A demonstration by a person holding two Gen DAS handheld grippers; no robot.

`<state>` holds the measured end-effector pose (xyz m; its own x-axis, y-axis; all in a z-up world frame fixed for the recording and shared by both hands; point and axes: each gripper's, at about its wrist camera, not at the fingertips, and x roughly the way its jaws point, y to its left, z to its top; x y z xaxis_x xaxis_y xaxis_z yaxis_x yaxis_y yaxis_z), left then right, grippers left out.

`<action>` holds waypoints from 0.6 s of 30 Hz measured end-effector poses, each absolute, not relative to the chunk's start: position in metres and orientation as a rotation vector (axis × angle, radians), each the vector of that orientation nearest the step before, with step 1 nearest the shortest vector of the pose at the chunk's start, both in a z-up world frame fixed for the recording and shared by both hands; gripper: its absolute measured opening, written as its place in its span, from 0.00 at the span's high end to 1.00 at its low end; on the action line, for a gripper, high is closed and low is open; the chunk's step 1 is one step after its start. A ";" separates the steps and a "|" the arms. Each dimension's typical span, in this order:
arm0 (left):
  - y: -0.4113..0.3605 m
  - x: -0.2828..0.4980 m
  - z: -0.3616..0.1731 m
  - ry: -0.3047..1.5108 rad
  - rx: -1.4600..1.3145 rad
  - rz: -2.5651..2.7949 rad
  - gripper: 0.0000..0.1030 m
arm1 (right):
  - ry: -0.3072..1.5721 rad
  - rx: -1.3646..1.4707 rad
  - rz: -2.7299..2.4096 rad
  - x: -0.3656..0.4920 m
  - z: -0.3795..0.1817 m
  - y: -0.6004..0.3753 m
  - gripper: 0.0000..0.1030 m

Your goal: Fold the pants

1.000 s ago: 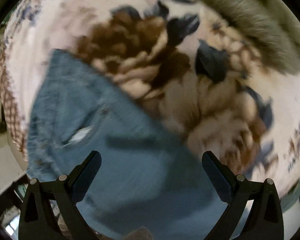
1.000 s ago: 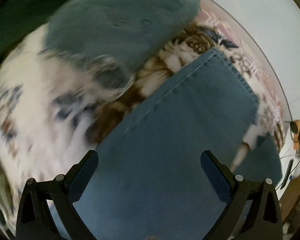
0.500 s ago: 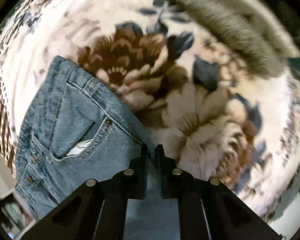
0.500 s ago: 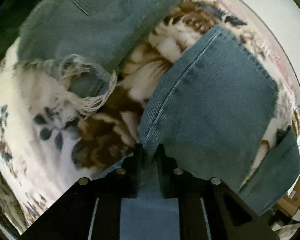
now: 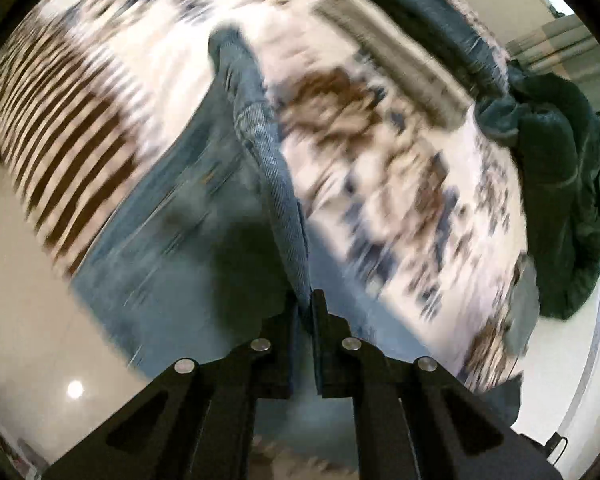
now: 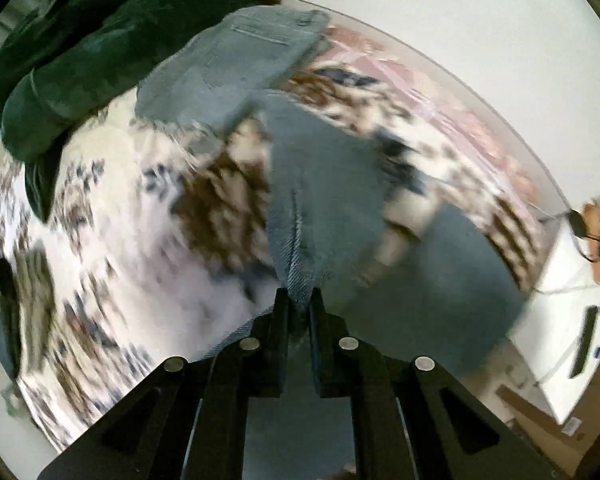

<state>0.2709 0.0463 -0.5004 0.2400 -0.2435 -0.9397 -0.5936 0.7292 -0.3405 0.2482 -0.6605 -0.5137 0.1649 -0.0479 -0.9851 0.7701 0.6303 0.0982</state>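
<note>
Left claw (image 5: 305, 300), right claw (image 6: 299, 298) pinching jeans (image 5: 272, 168).

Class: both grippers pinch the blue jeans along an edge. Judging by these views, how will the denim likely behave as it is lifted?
Probably floppy: the blue jeans hang in a fold from the left gripper. Likely heavyish: thick twill sags below the right gripper. It may drag on the plush floral blanket.
</note>
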 end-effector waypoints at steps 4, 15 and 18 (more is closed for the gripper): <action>0.046 0.215 -0.547 1.410 -0.789 0.299 0.96 | 1.342 0.685 -0.711 0.170 -0.544 -0.654 0.91; 0.039 0.187 -0.627 1.484 -0.713 0.310 0.91 | 1.483 0.834 -0.717 0.085 -0.646 -0.672 0.49; 0.021 0.187 -0.599 1.447 -0.579 0.349 0.86 | 1.459 0.674 -0.684 0.081 -0.616 -0.675 0.42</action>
<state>0.1870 0.0208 -0.5988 0.1085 -0.1186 -0.9870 -0.5553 0.8163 -0.1591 0.0814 -0.6746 -0.6160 -0.0002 -0.0066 -1.0000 0.7645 0.6446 -0.0044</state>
